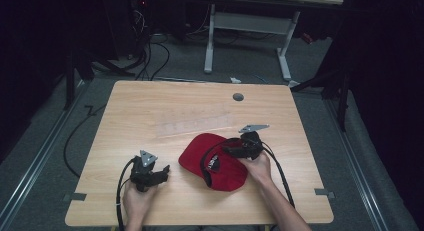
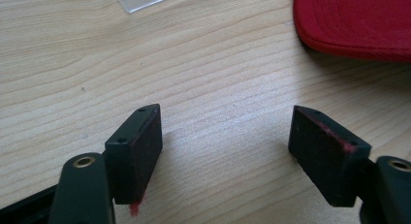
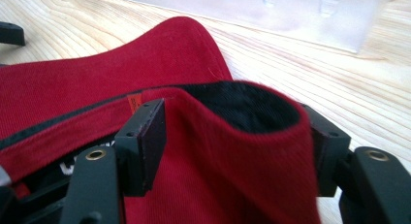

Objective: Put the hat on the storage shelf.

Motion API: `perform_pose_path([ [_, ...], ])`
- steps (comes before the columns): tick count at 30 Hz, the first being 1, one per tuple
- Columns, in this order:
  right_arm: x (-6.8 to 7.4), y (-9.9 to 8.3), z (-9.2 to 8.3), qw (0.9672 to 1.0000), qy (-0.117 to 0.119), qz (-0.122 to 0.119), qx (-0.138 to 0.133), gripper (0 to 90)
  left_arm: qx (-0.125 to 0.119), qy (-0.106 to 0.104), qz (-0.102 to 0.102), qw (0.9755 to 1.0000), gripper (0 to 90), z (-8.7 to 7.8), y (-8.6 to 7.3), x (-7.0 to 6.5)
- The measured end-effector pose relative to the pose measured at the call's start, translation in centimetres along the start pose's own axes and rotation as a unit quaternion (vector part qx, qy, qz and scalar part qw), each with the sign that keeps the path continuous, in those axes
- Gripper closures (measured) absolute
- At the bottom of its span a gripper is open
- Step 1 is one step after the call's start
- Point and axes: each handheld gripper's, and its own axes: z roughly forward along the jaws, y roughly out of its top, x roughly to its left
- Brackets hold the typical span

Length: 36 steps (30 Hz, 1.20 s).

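Red cap [image 3: 232, 185], soft and light, bunches between the right tool's [image 3: 237, 141] wide jaws; grip the stiffer brim.

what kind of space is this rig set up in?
Likely a lab or recording workspace, not a home: a bare wooden table on grey floor, cables trailing to gear behind, another desk frame beyond, dark surroundings.
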Motion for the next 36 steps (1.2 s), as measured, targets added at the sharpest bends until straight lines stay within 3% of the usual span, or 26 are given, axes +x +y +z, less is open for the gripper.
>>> perform_pose_path([
  [11, -0.6, -0.5, 1.7, 0.9992, 0.038, 0.009, 0.011, 45.8, 0.000, 0.000, 0.000, 1.0000, 27.9, 0.0, 0.0, 0.0],
  [15, -0.7, -0.8, 1.8, 0.9987, 0.048, -0.001, 0.017, 56.5, 0.000, 0.000, 0.000, 1.0000, 27.7, 0.0, 0.0, 0.0],
  [19, -0.9, -0.9, 1.4, 0.9981, 0.060, -0.003, 0.015, 72.7, 0.000, 0.000, 0.000, 1.0000, 27.7, 0.0, 0.0, 0.0],
  [24, -0.3, -0.8, 0.6, 0.9968, 0.077, -0.014, 0.015, 81.5, 0.001, 0.001, 0.001, 1.0000, 27.7, 0.0, 0.0, 0.0],
  [36, 1.2, -0.4, -1.2, 0.9962, 0.081, -0.032, 0.005, 83.8, 0.002, -0.005, 0.003, 1.0000, 30.2, -0.1, -0.1, -0.1],
])
